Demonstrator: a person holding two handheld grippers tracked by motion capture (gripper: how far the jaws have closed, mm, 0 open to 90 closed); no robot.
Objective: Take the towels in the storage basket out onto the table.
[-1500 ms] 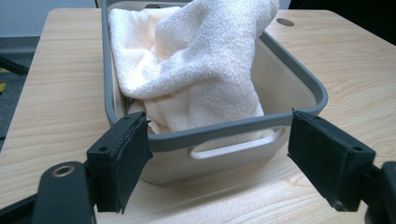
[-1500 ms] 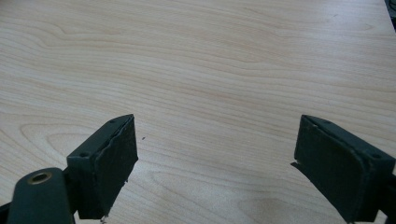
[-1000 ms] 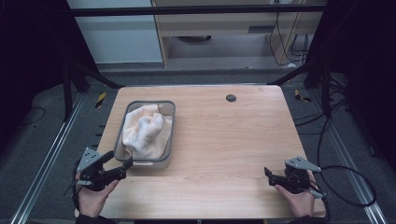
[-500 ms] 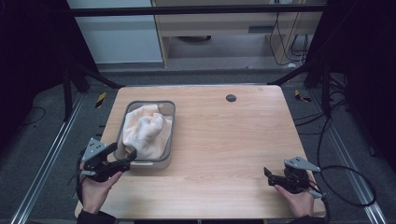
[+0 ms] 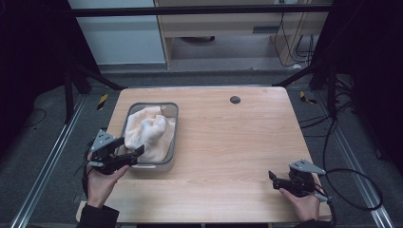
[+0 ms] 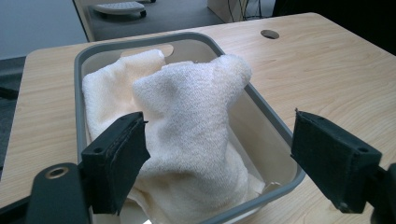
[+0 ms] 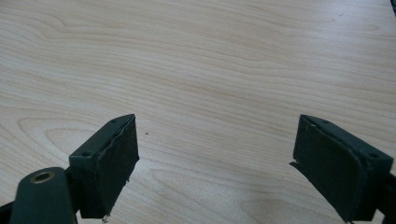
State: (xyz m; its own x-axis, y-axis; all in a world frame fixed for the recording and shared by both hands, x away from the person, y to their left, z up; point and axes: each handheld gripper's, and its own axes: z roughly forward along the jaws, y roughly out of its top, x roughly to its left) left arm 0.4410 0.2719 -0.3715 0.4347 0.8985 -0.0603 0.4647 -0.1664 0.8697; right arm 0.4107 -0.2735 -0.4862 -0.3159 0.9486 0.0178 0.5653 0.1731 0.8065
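Pale wooden table — grey floor, dark room.

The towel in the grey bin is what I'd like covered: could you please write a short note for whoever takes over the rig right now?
Left gripper: open, jaws poised over the near end of the grey bin, straddling the cream towel but not closed on it.
Right gripper: open, idle above bare wood at the near right of the table.
Towel: bunched inside the bin, at the table's left side.
Done: approach to the towel.
Left: close on the towel and probably lift it out.
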